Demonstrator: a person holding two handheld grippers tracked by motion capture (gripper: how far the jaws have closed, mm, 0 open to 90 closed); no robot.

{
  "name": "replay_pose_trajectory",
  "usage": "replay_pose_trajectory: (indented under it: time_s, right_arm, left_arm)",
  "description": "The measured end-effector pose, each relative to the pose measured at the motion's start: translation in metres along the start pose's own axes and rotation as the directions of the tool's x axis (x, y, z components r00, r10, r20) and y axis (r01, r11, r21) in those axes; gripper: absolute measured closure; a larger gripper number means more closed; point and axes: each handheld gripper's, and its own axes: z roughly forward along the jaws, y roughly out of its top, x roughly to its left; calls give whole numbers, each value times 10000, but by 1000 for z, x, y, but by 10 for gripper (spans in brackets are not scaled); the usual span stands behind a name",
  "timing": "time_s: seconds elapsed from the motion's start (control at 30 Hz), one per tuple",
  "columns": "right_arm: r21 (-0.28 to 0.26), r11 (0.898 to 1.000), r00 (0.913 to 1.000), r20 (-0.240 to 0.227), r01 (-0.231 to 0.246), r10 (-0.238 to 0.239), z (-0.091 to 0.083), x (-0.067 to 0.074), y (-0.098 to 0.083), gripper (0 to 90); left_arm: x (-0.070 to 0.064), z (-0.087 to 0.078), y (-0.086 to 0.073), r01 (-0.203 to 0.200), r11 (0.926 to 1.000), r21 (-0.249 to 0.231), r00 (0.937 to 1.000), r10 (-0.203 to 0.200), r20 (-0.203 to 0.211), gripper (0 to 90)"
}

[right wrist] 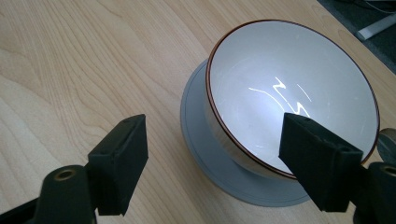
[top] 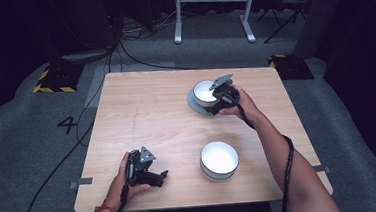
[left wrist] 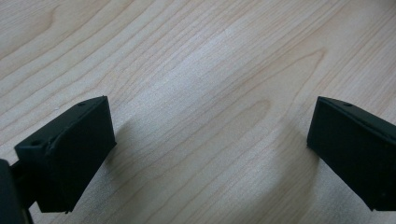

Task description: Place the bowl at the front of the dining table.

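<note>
A white bowl [top: 203,91] with a thin brown rim [right wrist: 289,88] stands on a grey saucer [right wrist: 219,163] at the table's far right. My right gripper [top: 215,100] hovers at its near side, open [right wrist: 215,126]. One finger [right wrist: 317,158] hangs over the bowl's inside, the other [right wrist: 119,163] stands well outside over the wood, and neither touches the rim. A second white bowl [top: 220,159] sits near the front edge. My left gripper [top: 164,175] rests at the front left, open [left wrist: 210,112] over bare wood with nothing between its fingers.
The wooden table [top: 146,114] stands on grey carpet. Cables [top: 82,128] trail across the floor at the left, and a white frame's legs [top: 209,14] stand beyond the far edge.
</note>
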Motion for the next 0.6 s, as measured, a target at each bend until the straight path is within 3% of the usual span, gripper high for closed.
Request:
replay_pose_trajectory:
  time_s: [0.6]
  right_arm:
    - [-195,9997,9999,-82,147,-149,-17,5,-9,240]
  left_arm:
    - [0,0,0,-3,10000,1,10000,3,-3,10]
